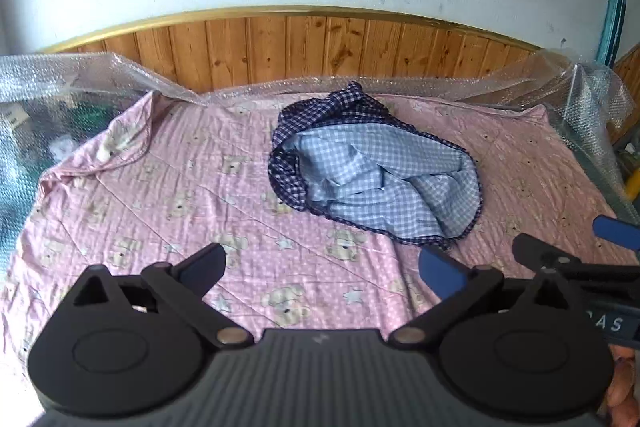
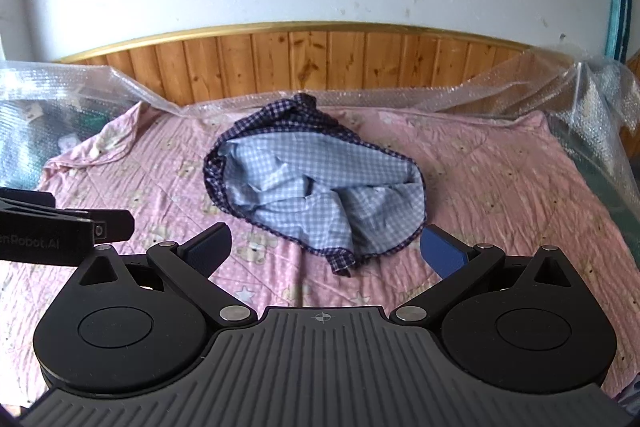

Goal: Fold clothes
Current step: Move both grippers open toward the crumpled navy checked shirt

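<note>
Nearest, the left gripper (image 1: 322,267) and right gripper (image 2: 326,253) hover with fingers spread wide, holding nothing. Beyond them a crumpled checked shirt (image 2: 320,183) lies mid-blanket (image 2: 500,195), inside out, its long axis running from near-right to far-left. Bubble wrap (image 2: 400,97) and a wooden headboard (image 2: 320,59) stand behind.

One checked garment (image 1: 376,171) is lying on one bed, which is wearing one pink bear-print quilt (image 1: 168,203). One sheet of bubble wrap (image 1: 60,79) is edging it, and one wooden headboard (image 1: 304,47) is standing behind. Two grippers are showing, left (image 1: 322,265) and right (image 2: 326,251), each spreading two fingers (image 2: 442,253).
</note>
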